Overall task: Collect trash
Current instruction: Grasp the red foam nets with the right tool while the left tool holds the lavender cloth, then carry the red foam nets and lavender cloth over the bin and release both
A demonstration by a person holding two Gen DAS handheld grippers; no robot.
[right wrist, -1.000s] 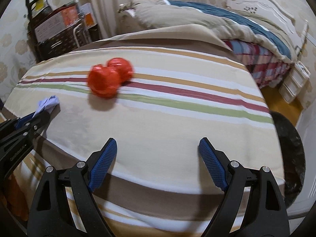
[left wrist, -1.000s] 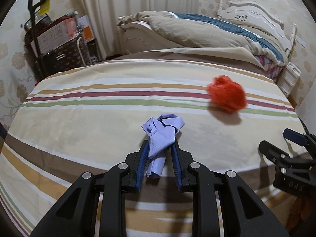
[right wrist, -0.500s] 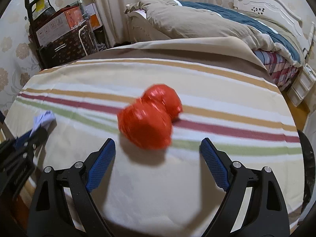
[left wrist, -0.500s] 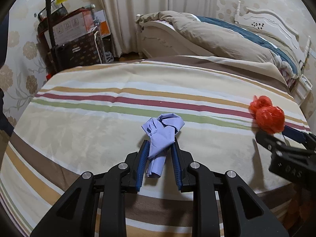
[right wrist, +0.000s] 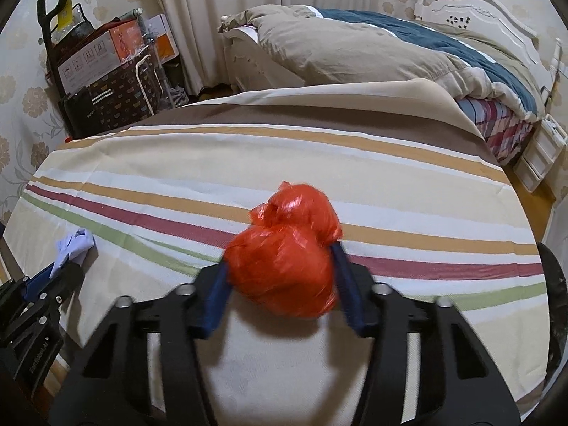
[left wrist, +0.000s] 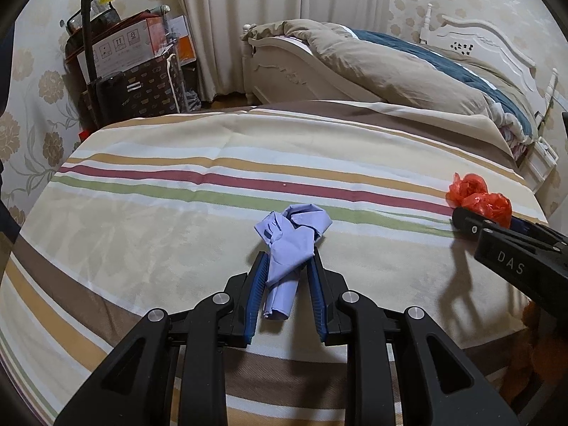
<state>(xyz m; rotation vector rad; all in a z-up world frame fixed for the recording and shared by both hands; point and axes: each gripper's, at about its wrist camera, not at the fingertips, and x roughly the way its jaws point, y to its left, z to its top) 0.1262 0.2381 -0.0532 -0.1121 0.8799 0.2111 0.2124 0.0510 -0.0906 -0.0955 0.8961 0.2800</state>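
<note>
A crumpled light-blue scrap (left wrist: 291,238) lies on the striped cloth (left wrist: 177,195), and my left gripper (left wrist: 287,257) is shut on its near end. The same scrap (right wrist: 76,245) and left gripper (right wrist: 60,269) show at the left edge of the right wrist view. A knotted red plastic bag (right wrist: 287,266) sits between the blue pads of my right gripper (right wrist: 280,259). Its jaws are closing, and both pads touch the bag's sides. In the left wrist view the red bag (left wrist: 479,198) and right gripper (left wrist: 486,218) are at the far right of the cloth.
A bed with a beige duvet (left wrist: 372,67) stands behind the striped surface. Boxes and a black trolley (left wrist: 117,71) fill the back left corner by the curtain. White drawers (right wrist: 539,156) and a dark round object (right wrist: 553,284) are off the right edge.
My right gripper moved up to the red bag and its wide-open jaws closed in around it. My left gripper kept its hold on the blue scrap while shifting sideways.
</note>
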